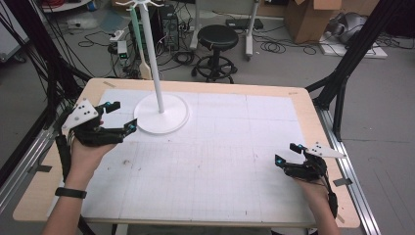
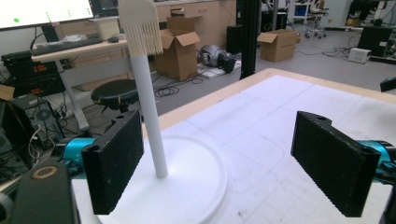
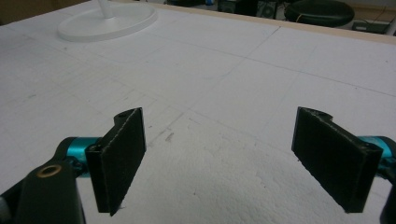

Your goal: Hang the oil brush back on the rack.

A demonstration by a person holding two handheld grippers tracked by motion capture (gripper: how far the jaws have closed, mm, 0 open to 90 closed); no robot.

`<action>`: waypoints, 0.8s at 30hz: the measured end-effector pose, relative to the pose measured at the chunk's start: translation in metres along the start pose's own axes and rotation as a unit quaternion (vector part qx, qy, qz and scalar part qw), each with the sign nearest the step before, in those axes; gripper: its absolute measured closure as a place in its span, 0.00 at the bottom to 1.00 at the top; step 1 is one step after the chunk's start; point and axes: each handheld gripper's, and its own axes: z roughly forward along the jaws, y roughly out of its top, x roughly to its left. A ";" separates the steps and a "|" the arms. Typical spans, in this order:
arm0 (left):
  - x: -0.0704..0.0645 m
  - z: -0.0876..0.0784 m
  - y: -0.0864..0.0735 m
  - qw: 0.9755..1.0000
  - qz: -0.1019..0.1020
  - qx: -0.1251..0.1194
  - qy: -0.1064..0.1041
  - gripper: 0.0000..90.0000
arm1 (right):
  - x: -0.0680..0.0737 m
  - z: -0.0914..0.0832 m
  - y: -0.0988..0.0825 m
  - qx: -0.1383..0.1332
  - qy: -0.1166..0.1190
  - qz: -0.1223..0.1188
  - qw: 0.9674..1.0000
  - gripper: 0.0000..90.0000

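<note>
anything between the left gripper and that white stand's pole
Nothing visible does. The left gripper is open beside the round base of the white stand, and in the left gripper view the pole rises just past its left pad with only the bare base before it.

Showing matt black on the jaws of the left gripper (image 1: 121, 117), with turquoise at the jaw mounts and a pale grey three-cornered plate on top. Repeating that black and turquoise on the right gripper (image 1: 285, 153). Gleaming plain white across the round-based plastic stand with its slim pole (image 1: 161, 113). Hanging cream from that stand, the slotted plastic spatula (image 2: 140, 25). Wearing faint grey grid lines and a few dark smudges, the white table mat (image 1: 215, 161), framed by a light wooden table edge (image 1: 308, 117).
</note>
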 end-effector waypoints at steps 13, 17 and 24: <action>-0.008 -0.012 -0.054 1.000 -0.007 0.019 0.002 0.19 | 0.000 0.001 -0.001 0.005 0.001 -0.005 1.000 0.19; -0.009 -0.013 -0.065 1.000 -0.005 0.029 0.003 0.19 | -0.002 0.002 -0.001 0.008 0.002 -0.002 1.000 0.19; -0.009 -0.013 -0.081 0.999 -0.017 0.044 -0.004 0.19 | -0.002 0.003 -0.001 0.009 0.002 -0.005 1.000 0.19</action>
